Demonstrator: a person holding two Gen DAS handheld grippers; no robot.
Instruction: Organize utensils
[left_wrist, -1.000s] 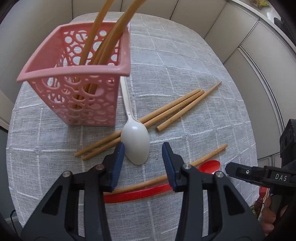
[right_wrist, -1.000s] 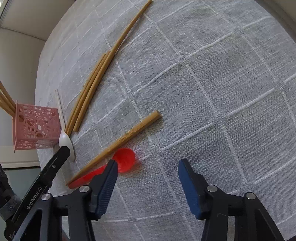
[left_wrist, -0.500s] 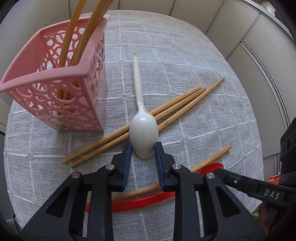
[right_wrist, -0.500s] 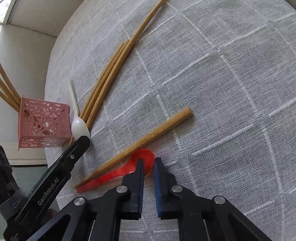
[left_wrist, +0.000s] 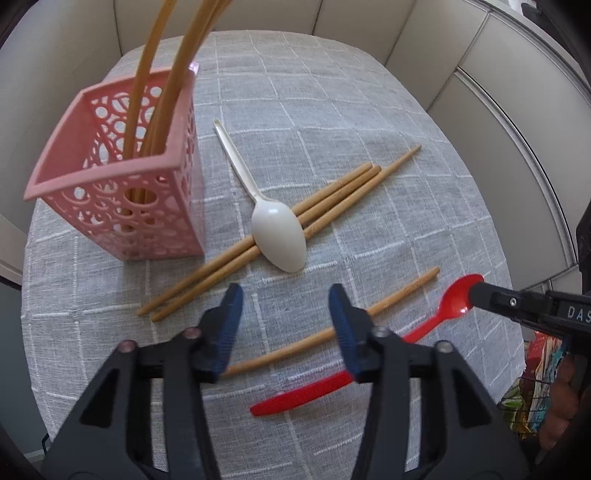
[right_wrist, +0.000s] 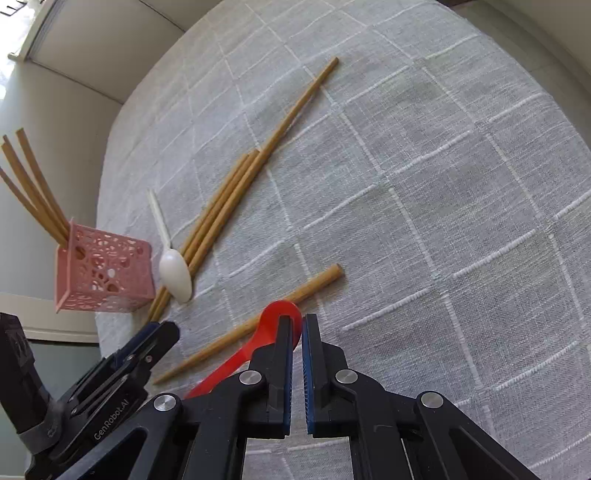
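Right gripper (right_wrist: 296, 325): jaws clamped on bowl of red spoon (left_wrist: 456, 301). Left gripper (left_wrist: 286, 306): jaws opening, empty, just short of white spoon (left_wrist: 279, 236).

Pink basket (left_wrist: 110, 206) holds several chopsticks; rest loose. White spoon lies beside basket, atop three chopsticks (left_wrist: 332, 201). Single chopstick (left_wrist: 391, 299) lies against red spoon, farther from basket, may snag on lift. Roughly half left, judging by the desk (left_wrist: 369, 92).
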